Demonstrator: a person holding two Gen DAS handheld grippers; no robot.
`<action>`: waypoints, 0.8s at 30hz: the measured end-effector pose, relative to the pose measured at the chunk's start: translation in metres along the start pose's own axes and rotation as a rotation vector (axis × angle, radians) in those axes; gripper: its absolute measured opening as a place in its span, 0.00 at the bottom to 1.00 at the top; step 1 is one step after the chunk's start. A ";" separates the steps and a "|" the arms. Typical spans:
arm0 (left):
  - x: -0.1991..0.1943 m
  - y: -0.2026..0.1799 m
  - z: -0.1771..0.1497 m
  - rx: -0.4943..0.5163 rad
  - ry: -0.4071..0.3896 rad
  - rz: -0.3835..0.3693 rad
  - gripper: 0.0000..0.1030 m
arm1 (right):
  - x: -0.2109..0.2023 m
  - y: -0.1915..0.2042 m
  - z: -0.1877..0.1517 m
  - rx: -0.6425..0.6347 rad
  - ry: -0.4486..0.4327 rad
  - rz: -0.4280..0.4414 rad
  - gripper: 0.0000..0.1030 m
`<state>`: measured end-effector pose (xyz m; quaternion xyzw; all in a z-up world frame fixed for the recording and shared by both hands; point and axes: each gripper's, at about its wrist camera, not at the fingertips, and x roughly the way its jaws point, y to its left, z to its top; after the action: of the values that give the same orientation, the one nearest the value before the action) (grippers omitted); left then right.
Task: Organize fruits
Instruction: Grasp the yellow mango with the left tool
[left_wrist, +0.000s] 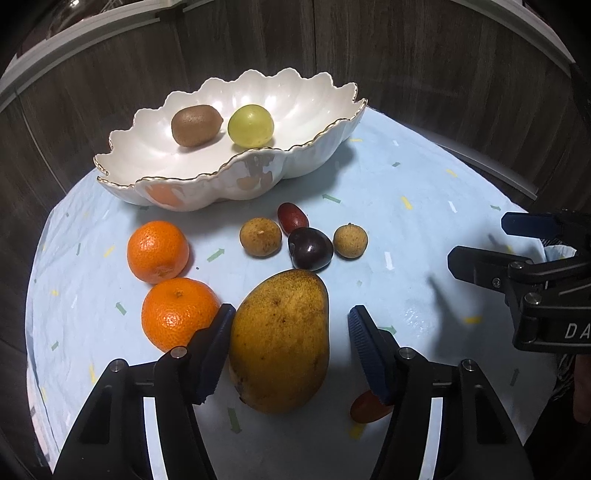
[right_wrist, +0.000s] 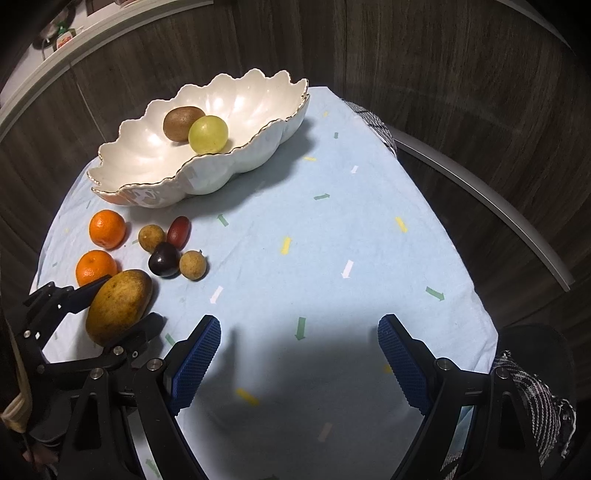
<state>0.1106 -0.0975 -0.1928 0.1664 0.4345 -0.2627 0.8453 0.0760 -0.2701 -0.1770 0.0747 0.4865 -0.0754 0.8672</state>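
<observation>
A: What sits at the centre?

B: A large yellow-brown speckled mango (left_wrist: 282, 341), lying on the pale blue cloth with small arrow marks (left_wrist: 406, 236). The left gripper (left_wrist: 290, 347) has its blue-padded fingers spread wide, one on each side of the mango. The left pad is right against the skin; the right one stands clear of it, so nothing is pinched.

A: And around it?

B: Just to the mango's left are two round orange mandarins — the nearer mandarin (left_wrist: 180, 314) beside the left finger, the farther mandarin (left_wrist: 158, 251) beyond it. Past the mango's tip lies a dark purple plum (left_wrist: 310, 248) between two small tan round longans, the left longan (left_wrist: 260, 236) and the right longan (left_wrist: 350, 240). A small oblong dark red fruit (left_wrist: 292, 219) is touching the plum from behind. Another small reddish fruit (left_wrist: 369, 408) peeks out under the right finger, mostly hidden.

A: The bowl?

B: A white scalloped ceramic bowl with a gold rim (left_wrist: 192, 162) stands beyond the loose fruit. Inside it a brown fuzzy kiwi (left_wrist: 196, 125) and a round yellow-green fruit (left_wrist: 251, 125) sit side by side.

A: The other hand?

B: The right gripper (right_wrist: 299, 363) hovers over bare cloth well to the right of the fruit — fingers apart, holding nothing.
</observation>
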 end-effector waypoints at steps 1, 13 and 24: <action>0.000 0.000 0.000 0.000 -0.001 0.005 0.55 | 0.000 0.000 0.000 -0.001 0.000 -0.001 0.85; -0.004 0.005 -0.001 -0.025 0.005 0.011 0.46 | -0.002 0.001 -0.001 -0.008 -0.005 -0.001 0.85; -0.029 0.010 -0.009 -0.073 -0.003 0.026 0.45 | -0.008 0.010 -0.003 -0.041 -0.021 0.030 0.85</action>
<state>0.0966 -0.0763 -0.1735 0.1406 0.4403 -0.2359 0.8548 0.0714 -0.2592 -0.1708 0.0636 0.4776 -0.0534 0.8746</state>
